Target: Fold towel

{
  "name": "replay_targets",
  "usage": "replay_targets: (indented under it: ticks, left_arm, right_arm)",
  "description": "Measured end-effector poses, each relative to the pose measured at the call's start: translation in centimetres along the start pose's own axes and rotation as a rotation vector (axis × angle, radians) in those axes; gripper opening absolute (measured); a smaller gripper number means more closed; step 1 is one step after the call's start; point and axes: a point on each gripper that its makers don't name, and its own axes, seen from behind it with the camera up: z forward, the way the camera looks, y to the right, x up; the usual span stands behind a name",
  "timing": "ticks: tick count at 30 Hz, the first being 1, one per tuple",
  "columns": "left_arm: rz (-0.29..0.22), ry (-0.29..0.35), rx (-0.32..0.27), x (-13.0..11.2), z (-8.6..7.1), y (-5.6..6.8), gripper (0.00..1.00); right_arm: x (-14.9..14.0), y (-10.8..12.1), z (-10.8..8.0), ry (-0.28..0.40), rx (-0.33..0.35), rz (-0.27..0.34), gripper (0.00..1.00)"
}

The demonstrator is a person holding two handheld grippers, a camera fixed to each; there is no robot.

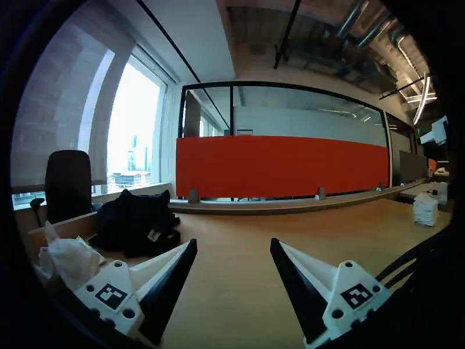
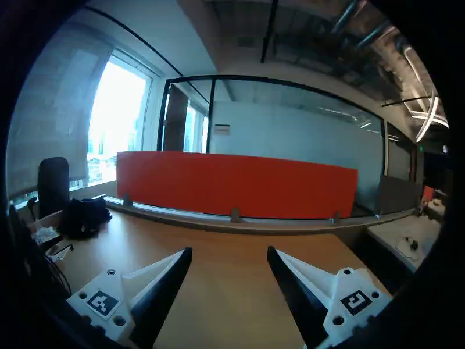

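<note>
Plainly, both tools hover above a bare stretch of the wooden table [image 1: 244, 285], and neither grasps anything. The left gripper [image 1: 232, 241] has its jaws released, the two black-edged white fingers [image 1: 168, 279] spread wide with only tabletop showing between them. The right gripper [image 2: 229, 249] is likewise spread wide, with bare wood between its fingers [image 2: 157, 285].

In the left gripper view, a crumpled white bundle [image 1: 67, 259] lies at the table's near left corner, just beside the left finger. I cannot tell whether it is cloth, paper or plastic, so I cannot say that it is the towel. Touching it on the far side is a heap of black fabric [image 1: 136, 224], which sits along the left edge of the table. A black chair [image 1: 68, 183] stands behind that edge, in front of a bright window [image 1: 133, 139]. Near the table's far right corner sits a white stack [image 1: 426, 209], which looks like folded layers, though its material is too small to make out.

An orange divider panel [image 1: 279, 166] runs along the far edge of the table. In the right gripper view the same panel [image 2: 232, 183] spans the far edge, and the black heap [image 2: 84, 216] sits at the far left corner.
</note>
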Motion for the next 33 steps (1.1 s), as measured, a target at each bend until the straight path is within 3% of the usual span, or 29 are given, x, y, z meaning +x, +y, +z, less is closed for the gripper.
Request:
replay_targets:
  ticks: [17,33]
  left_arm:
    - [0.004,-0.001,-0.002,-0.2,0.1,0.1,0.94]
    - [0.005,-0.001,-0.001,-0.6,0.1,0.1,0.94]
  right_arm:
    - [1.0,-1.3,1.3,0.021,-0.04,0.021,1.0]
    - [1.9,-1.0,2.7,0.08,-0.103,0.023,1.0]
